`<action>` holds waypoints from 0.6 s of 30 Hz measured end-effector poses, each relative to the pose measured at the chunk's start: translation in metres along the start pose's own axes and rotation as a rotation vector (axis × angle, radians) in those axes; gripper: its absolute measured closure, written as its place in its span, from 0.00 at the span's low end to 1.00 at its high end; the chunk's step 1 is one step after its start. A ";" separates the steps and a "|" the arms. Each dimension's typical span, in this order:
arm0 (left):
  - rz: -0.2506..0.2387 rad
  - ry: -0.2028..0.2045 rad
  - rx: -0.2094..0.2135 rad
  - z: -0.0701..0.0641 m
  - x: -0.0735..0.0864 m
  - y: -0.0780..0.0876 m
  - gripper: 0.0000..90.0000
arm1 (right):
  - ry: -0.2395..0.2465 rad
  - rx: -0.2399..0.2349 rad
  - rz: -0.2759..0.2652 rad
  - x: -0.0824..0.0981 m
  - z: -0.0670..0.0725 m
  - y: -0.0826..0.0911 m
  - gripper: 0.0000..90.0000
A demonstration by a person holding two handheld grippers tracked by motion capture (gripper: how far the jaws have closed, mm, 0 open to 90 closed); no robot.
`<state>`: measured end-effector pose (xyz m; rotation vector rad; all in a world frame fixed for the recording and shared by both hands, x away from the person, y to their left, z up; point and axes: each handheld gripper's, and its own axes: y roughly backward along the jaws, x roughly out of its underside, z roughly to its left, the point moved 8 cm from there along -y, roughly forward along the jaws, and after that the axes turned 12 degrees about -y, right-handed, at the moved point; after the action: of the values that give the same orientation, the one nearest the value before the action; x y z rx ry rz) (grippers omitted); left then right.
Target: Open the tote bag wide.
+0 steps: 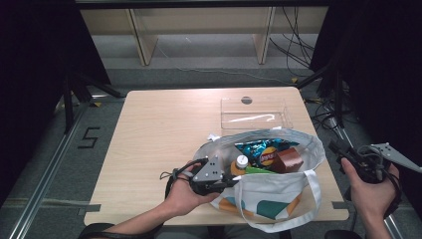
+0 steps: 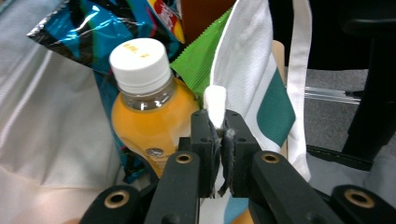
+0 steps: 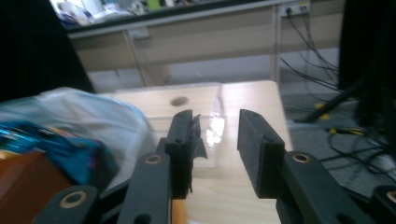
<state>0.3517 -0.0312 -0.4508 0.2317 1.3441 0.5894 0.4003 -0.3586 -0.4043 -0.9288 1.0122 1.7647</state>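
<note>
My left hand-held gripper (image 2: 219,135) is clamped on the tote bag (image 1: 263,196) rim at counter (image 1: 159,129) front; soft cloth, grip hem. Right hand-held gripper (image 3: 215,149) half open, empty.

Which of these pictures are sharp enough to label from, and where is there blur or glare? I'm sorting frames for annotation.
High view: sharp on the table, dark around it, glare streak on the clear box. Left gripper view: crisp on the juice bottle and the bag's edge pinched in the left gripper; shine on the chip bag. Right gripper view: soft overall, smeared at left.
</note>
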 end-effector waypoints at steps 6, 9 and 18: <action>0.006 -0.026 0.001 -0.004 -0.001 0.001 0.93 | 0.012 -0.086 0.021 -0.004 0.027 0.008 0.69; 0.004 -0.040 0.003 -0.005 -0.002 0.001 0.93 | 0.002 -0.084 0.066 0.002 0.033 0.009 0.66; 0.009 -0.049 0.018 -0.009 -0.001 0.000 0.93 | -0.034 -0.002 0.245 0.031 0.033 0.014 0.61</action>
<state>0.3434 -0.0329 -0.4517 0.2657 1.3026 0.5762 0.3713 -0.3232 -0.4150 -0.7994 1.1415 1.9760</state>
